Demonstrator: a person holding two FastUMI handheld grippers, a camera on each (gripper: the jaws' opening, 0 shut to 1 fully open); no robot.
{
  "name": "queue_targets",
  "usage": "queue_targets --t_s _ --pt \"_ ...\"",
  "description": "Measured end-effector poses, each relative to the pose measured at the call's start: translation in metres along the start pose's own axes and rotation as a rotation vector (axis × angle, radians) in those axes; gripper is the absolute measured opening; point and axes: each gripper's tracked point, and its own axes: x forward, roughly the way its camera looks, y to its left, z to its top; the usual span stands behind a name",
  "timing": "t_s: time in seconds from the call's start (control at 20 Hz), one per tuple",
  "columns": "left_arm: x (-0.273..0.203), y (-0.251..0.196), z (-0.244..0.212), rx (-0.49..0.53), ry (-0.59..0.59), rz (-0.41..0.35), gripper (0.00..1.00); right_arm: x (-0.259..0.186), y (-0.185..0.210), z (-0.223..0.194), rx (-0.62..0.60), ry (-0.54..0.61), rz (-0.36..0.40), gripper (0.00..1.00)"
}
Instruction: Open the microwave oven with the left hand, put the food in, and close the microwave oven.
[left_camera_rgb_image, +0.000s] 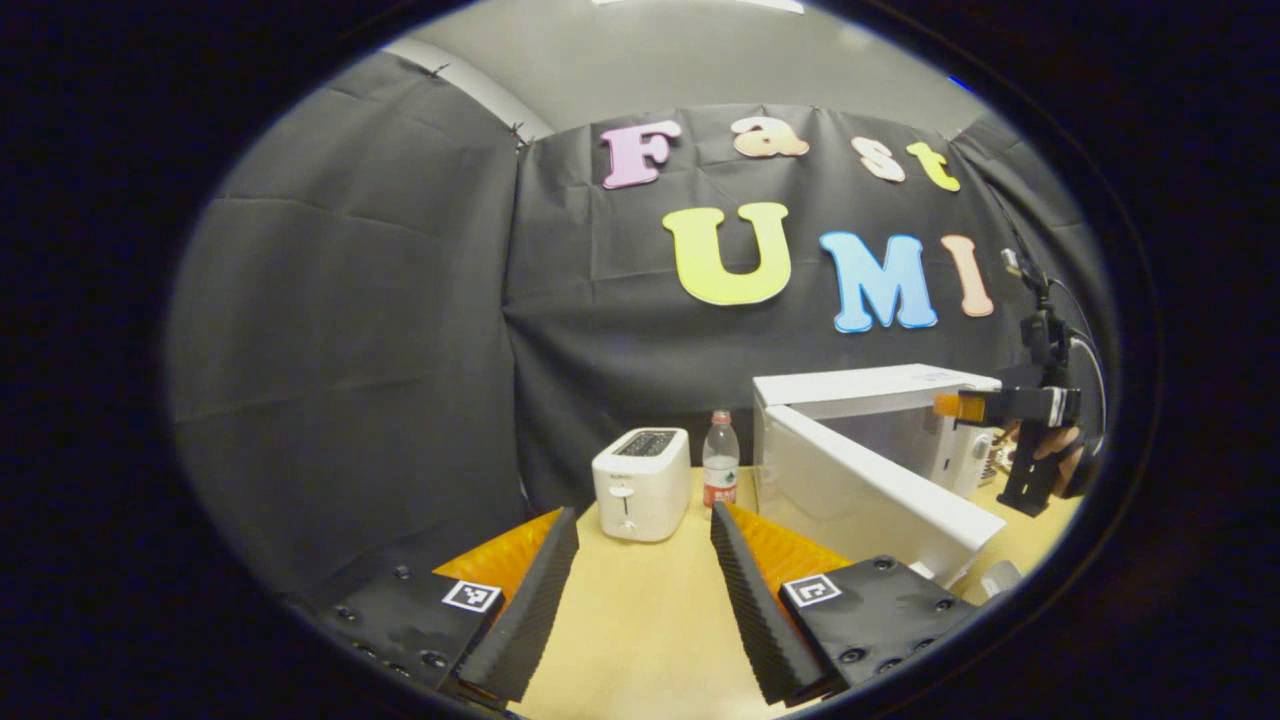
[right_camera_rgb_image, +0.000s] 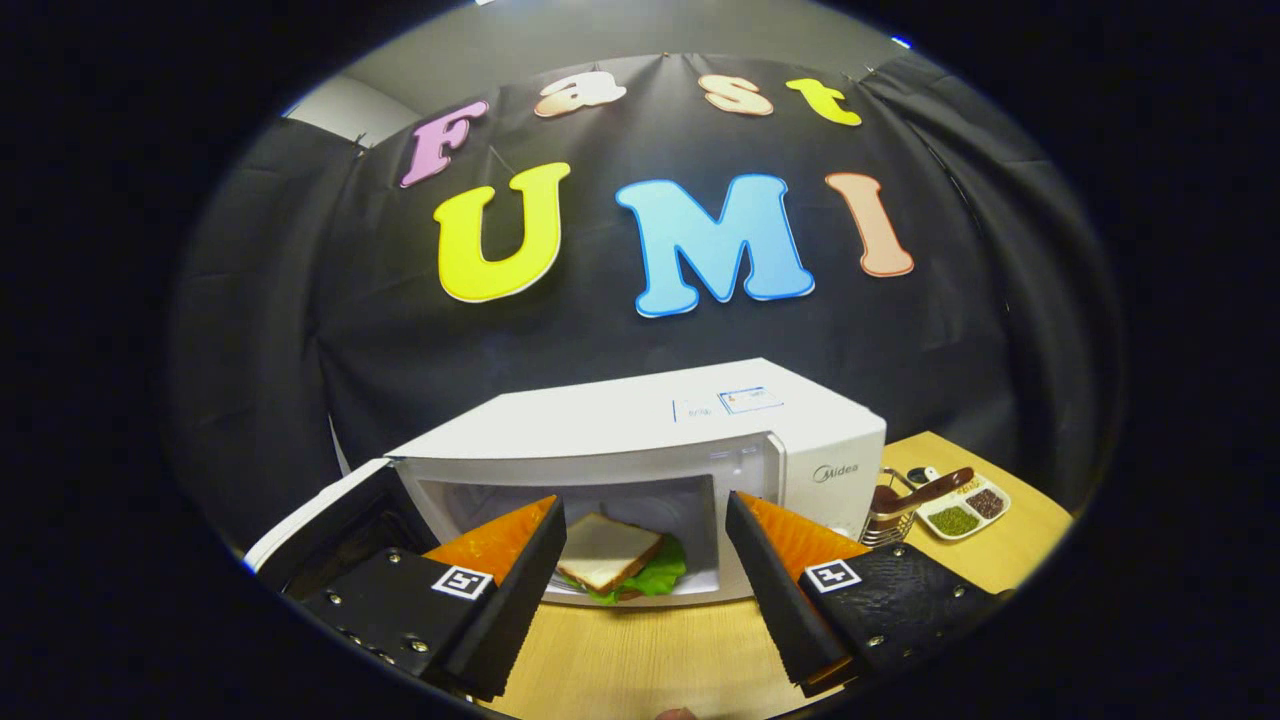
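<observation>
A: How are the jaws found?

B: Both pairs are spread wide and nothing is held. The right gripper (right_camera_rgb_image: 645, 560) is set just in front of the microwave oven (right_camera_rgb_image: 640, 450); the sandwich (right_camera_rgb_image: 610, 560) is seen between its fingers, lying inside the cavity. The left gripper (left_camera_rgb_image: 645, 570) is placed to the left of the oven, near the swung-out door (left_camera_rgb_image: 870, 490).

A: How should the closing be done well?

B: Judged from this, the right gripper should be drawn clear of the opening first. The door's outer face can then be pushed by the left gripper until it is latched.

A: Any writing?

B: A brand mark is carried beside the oven's control panel; the top stickers cannot be made out.
</observation>
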Motion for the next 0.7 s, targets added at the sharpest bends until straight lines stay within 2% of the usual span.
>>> queue_targets --t_s 0.2,0.35,0.65,0.7 --pt "-0.006 -0.017 -0.026 -0.025 0.05 -0.006 0.87 -0.036 -0.012 0.026 -0.042 -0.036 0.046 0.97" --pt "-0.01 -0.03 -0.046 -0.028 0.093 -0.021 0.87 -0.057 -0.021 0.044 -0.027 -0.061 0.056 0.98" --pt "-0.013 -0.068 -0.073 -0.056 0.14 -0.081 0.24 -0.09 -0.044 0.062 -0.102 -0.092 0.064 0.98" --pt "-0.011 -0.069 -0.076 -0.051 0.139 -0.07 0.14 -0.094 -0.048 0.063 -0.106 -0.09 0.063 0.97"
